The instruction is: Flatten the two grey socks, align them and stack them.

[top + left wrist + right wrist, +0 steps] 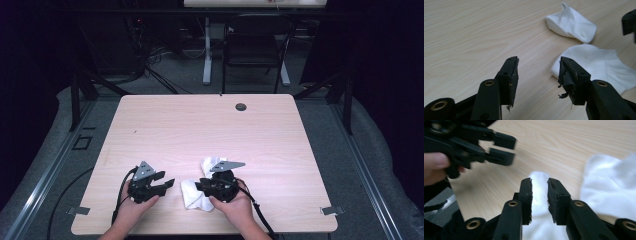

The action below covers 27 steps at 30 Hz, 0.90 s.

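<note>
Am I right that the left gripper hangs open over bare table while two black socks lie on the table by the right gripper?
Not quite: the socks are white, not black, as the left gripper view shows. The left gripper is indeed open over bare table.

— What sort of room is this?

— A lab or recording studio, I'd say. Black curtains hang on both sides, and beyond the far edge of the pale wooden table (210, 125), well past the tongs, cables (150, 60) lie tangled on the grey floor.

— Anything else?

— A black chair (255, 45) stands at a second desk (255, 3) farther back, and metal rails (40, 170) run along the floor to the left of the tongs.
</note>
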Motion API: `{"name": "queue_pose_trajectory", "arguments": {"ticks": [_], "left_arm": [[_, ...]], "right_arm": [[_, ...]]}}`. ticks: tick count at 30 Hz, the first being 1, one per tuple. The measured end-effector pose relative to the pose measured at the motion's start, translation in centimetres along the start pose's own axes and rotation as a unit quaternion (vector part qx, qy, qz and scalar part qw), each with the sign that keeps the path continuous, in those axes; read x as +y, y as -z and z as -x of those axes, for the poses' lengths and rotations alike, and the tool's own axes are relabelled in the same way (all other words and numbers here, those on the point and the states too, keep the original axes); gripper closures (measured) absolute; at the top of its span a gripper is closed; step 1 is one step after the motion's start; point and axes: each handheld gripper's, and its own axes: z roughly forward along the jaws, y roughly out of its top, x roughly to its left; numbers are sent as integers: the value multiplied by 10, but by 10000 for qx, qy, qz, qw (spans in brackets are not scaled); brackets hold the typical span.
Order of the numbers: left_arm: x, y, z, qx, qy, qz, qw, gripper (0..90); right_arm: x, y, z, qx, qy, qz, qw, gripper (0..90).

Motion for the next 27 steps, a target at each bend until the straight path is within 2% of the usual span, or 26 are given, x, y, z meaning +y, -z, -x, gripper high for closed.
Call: {"name": "queue_pose_trajectory", "arguments": {"ticks": [5,8,9,10,11,15,20,22,27], "left_arm": [[5,-4,16,-216,-41,1,9998,504],[7,-7,24,-260,-101,-37,9996,505],[8,-11,31,-309,-175,-58,9994,506],[8,-11,31,-309,-175,-58,9994,506],[9,-15,36,-311,-200,-105,9993,506],[14,-22,44,-304,-204,-152,9992,505],[24,-31,48,-342,-20,-92,9994,485],[31,-40,55,-283,-59,-69,9996,479],[39,-55,63,-176,-133,-167,9996,468]], "right_arm": [[-17,3,14,-345,28,-374,9987,834],[-23,1,17,-393,37,-452,9982,848],[-28,0,18,-406,26,-540,9977,856],[-28,0,18,-406,26,-540,9977,856],[-32,-3,19,-423,64,-593,9973,862],[-35,-5,21,-418,22,-689,9967,864],[-38,-6,20,-388,2,-738,9965,864],[-40,-9,20,-392,-20,-746,9964,864],[-42,-12,20,-370,31,-788,9962,864]]}}
